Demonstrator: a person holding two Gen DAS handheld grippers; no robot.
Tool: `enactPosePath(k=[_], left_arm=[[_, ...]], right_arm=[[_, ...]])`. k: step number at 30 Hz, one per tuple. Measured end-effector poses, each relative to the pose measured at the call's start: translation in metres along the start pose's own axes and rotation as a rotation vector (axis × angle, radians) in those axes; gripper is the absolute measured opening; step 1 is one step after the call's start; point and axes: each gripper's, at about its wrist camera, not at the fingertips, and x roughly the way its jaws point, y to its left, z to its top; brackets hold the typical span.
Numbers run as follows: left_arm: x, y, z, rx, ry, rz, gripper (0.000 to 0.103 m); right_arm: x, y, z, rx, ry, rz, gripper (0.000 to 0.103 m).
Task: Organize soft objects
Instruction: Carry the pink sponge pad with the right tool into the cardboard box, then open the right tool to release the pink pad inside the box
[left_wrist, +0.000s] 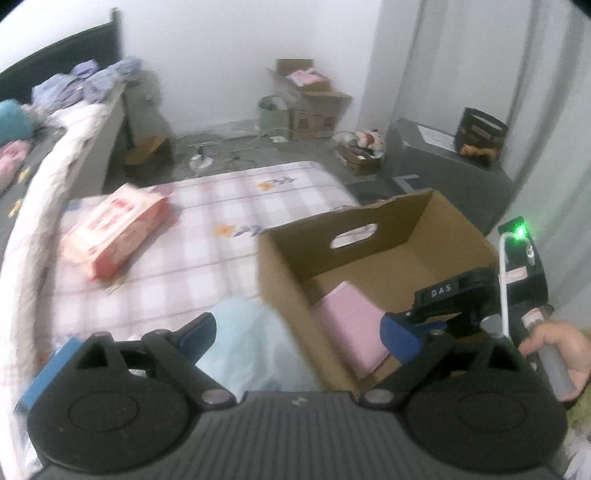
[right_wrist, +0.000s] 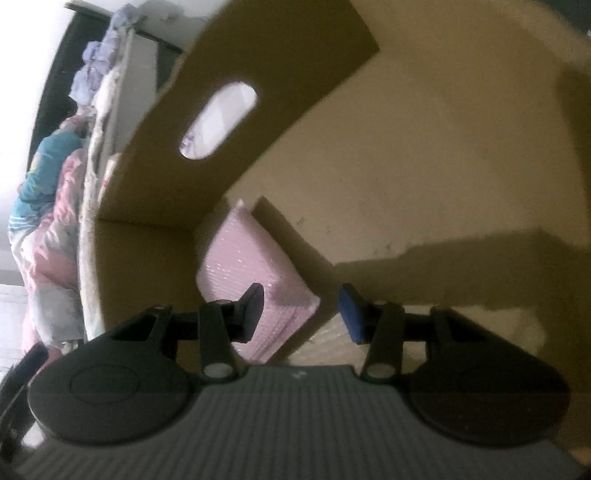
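Note:
An open cardboard box (left_wrist: 399, 221) stands on the checked bedspread (left_wrist: 207, 236). A pink soft pack (left_wrist: 351, 321) lies inside it against the left wall. My left gripper (left_wrist: 299, 332) is open just outside the box, with a light blue soft pack (left_wrist: 251, 347) between its fingers. A red and white tissue pack (left_wrist: 114, 232) lies on the bed to the left. My right gripper (right_wrist: 303, 314) is open inside the box (right_wrist: 406, 147), right above the pink pack (right_wrist: 251, 266); it also shows in the left wrist view (left_wrist: 461, 295).
A second bed (left_wrist: 44, 122) with piled clothes is at the far left. Cardboard boxes (left_wrist: 314, 99) and clutter sit on the floor by the far wall. A grey case (left_wrist: 443, 166) stands behind the box. A blue item (left_wrist: 48, 369) lies at the lower left.

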Motion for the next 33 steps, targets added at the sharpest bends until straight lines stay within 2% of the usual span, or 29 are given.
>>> enactPosePath(k=[11, 18, 26, 33], left_arm=[[-0.030, 0.063, -0.065, -0.139, -0.018, 0.071, 0.097], [-0.043, 0.091, -0.100, -0.219, -0.026, 0.097, 0.097], [-0.059, 0.107, -0.131, -0.275, -0.065, 0.128, 0.097], [-0.064, 0.123, -0.151, -0.303, -0.076, 0.149, 0.097]], right_arm=[[0.035, 0.039, -0.005, -0.041, -0.001, -0.012, 0.041], [0.042, 0.070, -0.005, -0.184, -0.038, -0.069, 0.042], [0.036, 0.075, 0.015, -0.203, -0.086, -0.079, 0.042], [0.040, 0.087, 0.004, -0.314, -0.089, -0.075, 0.042]])
